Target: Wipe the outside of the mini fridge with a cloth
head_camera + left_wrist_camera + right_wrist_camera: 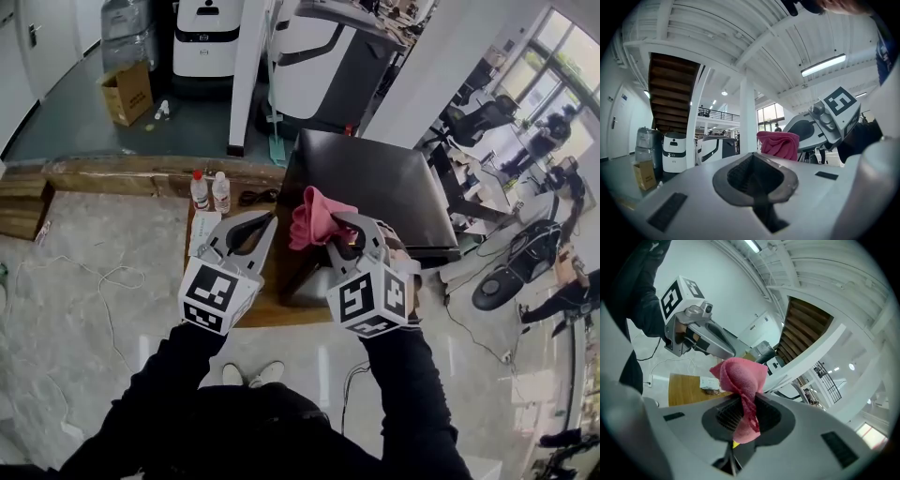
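Right gripper [345, 240] pinches the pink cloth [314, 217], left gripper [262, 225] is pressed together and empty; wiping apparently not begun, the cloth next needs lowering onto the mini fridge [380, 183] ahead.

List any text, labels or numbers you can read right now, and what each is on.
"S", seemingly: a dark mark on the white machine; the print beneath it is too small to read.
Marker cubes on the left gripper and the right gripper, which grips the pink cloth: square patterns, no words.
Labels on the bottles, the cardboard box, the white packet: too small to read.
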Available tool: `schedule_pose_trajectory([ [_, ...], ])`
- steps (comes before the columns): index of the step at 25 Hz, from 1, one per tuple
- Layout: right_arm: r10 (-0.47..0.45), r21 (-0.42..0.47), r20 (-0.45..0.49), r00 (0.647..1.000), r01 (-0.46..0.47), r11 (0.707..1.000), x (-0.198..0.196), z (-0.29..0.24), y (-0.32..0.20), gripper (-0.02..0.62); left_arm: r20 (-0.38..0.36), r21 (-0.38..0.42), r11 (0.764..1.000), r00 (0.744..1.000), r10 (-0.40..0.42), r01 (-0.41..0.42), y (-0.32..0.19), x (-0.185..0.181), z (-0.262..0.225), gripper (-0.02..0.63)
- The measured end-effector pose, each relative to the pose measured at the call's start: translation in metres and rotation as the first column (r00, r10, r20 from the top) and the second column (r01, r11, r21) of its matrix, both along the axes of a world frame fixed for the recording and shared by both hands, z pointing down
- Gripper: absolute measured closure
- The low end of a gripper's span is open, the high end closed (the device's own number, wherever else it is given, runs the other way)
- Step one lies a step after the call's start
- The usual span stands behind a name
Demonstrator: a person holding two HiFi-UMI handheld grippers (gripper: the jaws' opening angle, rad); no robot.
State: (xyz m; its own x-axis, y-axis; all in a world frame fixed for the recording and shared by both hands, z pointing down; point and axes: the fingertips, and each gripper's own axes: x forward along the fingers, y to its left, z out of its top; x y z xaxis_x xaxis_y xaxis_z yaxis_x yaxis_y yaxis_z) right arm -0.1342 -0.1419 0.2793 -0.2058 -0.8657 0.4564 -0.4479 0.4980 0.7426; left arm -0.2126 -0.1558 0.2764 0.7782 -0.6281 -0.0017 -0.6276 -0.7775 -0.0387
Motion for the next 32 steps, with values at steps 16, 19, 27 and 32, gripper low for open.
schedule_pose_trajectory([
  [16,0.166,0.058,0.06,0.984,-0.17,0.984,-0.065,0.015,-0.059,0.532,-0.014,0.057,0.98,0.982,0.19,-0.189,-0.07,-0.038,0.006,0.6],
  [19,0.288,0.094,0.024,0.957,-0.289,0.953,-0.077,0.016,-0.077,0.532,-0.023,0.067,0.96,0.962,0.272,-0.27,-0.093,-0.055,0.004,0.6],
  [27,0.582,0.086,-0.122,0.804,-0.575,0.814,-0.083,0.06,-0.09,0.532,-0.048,0.04,0.885,0.884,0.466,-0.464,-0.111,-0.064,0.025,0.6],
  [32,0.712,0.043,-0.153,0.686,-0.715,0.698,-0.064,0.104,-0.087,0.532,-0.053,0.033,0.854,0.852,0.52,-0.519,-0.111,-0.064,0.048,0.6],
])
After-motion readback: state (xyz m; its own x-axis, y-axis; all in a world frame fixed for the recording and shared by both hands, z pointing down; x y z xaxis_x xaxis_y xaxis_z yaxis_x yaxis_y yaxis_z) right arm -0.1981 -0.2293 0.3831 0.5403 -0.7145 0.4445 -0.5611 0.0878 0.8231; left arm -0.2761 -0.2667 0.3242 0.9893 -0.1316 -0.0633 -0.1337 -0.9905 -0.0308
